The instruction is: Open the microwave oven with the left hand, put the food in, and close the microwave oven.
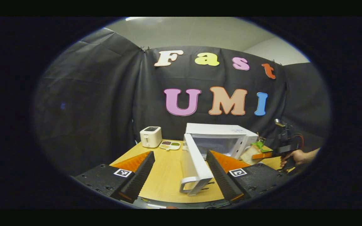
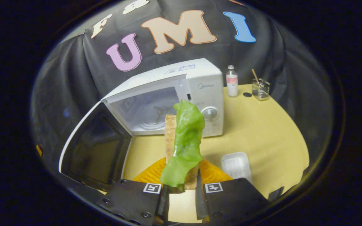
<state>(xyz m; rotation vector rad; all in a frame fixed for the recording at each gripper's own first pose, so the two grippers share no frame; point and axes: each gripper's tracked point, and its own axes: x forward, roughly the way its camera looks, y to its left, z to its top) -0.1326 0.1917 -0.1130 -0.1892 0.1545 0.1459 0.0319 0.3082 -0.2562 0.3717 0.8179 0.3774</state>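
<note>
Microwave oven [image 2: 181,94]: stands on the wooden table [image 2: 262,131], door [image 1: 195,163] swung wide open.
Left gripper [image 1: 181,171]: fingers spread apart, grasping nothing; the door's edge sits between them.
Right gripper [image 2: 181,191]: fingers clamped on the food [image 2: 182,147].
Food: bread slice with lettuce leaf, held upright in front of the open cavity.

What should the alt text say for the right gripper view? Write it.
The right tool holds a slice of bread with a lettuce leaf upright before the white microwave, whose door is swung open to the left. A white tray lies on the wooden table; a bottle and a wire holder stand behind.
</note>
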